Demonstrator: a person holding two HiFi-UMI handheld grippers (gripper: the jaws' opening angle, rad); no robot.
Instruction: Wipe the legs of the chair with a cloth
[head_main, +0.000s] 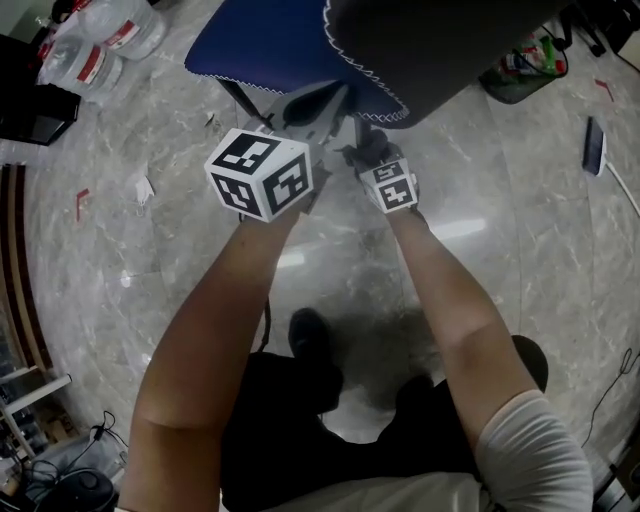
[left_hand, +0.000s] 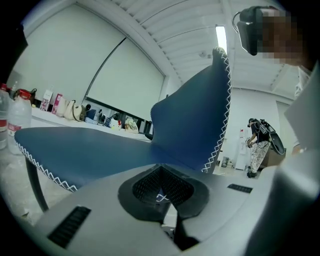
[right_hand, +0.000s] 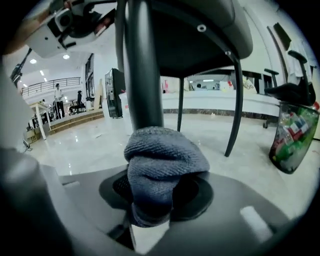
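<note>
Under the blue seat (head_main: 260, 45), the right claw (right_hand: 156, 192) pinches a bunched grey cloth (right_hand: 162, 155) right at the near black leg (right_hand: 142, 65), ready for rubbing. The left claw (left_hand: 161, 192), closed and empty, sits at the seat edge, probably steadying the chair.

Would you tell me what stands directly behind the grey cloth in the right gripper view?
A black chair leg rises right behind the grey cloth; the cloth covers its lower part.
</note>
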